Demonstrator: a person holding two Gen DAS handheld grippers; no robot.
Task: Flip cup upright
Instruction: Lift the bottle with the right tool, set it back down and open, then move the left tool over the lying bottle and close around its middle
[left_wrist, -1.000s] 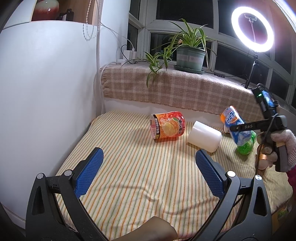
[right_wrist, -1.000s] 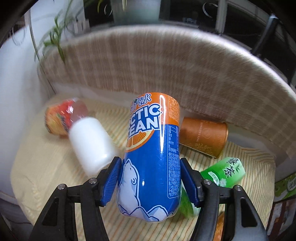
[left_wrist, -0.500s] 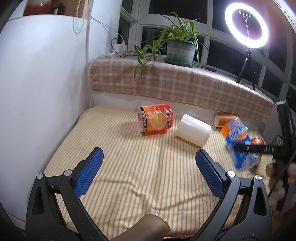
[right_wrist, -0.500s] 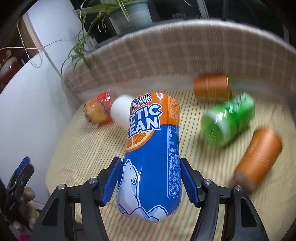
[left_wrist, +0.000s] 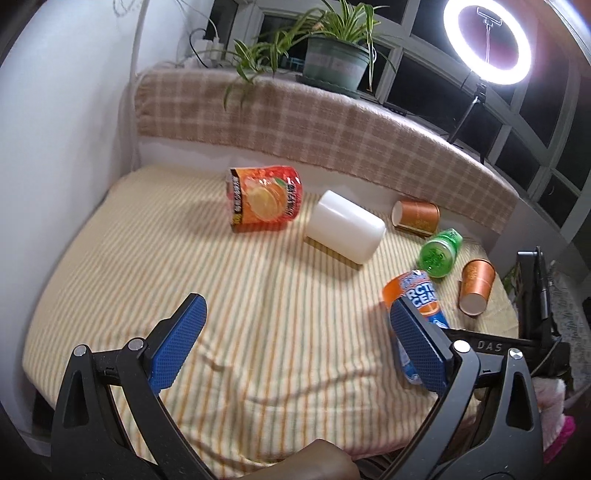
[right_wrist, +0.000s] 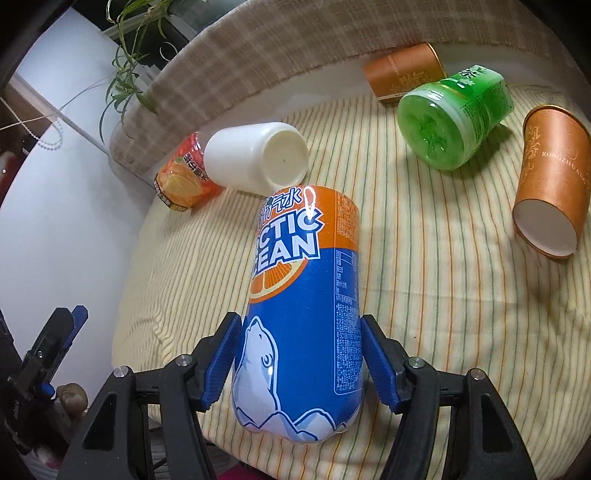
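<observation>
My right gripper (right_wrist: 299, 363) is shut on a blue and orange Arctic Ocean cup (right_wrist: 303, 310), held tilted over the front right of the striped bed (left_wrist: 221, 295). The cup also shows in the left wrist view (left_wrist: 417, 295), partly hidden behind my left gripper's right finger. My left gripper (left_wrist: 295, 347) is open and empty above the bed's front middle. Lying on their sides are a white cup (left_wrist: 345, 232), an orange fruit-print cup (left_wrist: 264, 199), a green cup (left_wrist: 439, 253) and two brown paper cups (left_wrist: 415, 218) (left_wrist: 474, 286).
A white wall (left_wrist: 55, 147) bounds the left side. A checked cloth ledge (left_wrist: 314, 122) runs along the back with a potted plant (left_wrist: 336, 62). A ring light (left_wrist: 487, 38) stands at the back right. The bed edge drops off at the front and right.
My right gripper has carried the Arctic Ocean cup down and toward the front of the bed. The left gripper view has tilted downward; its jaws stay open.
</observation>
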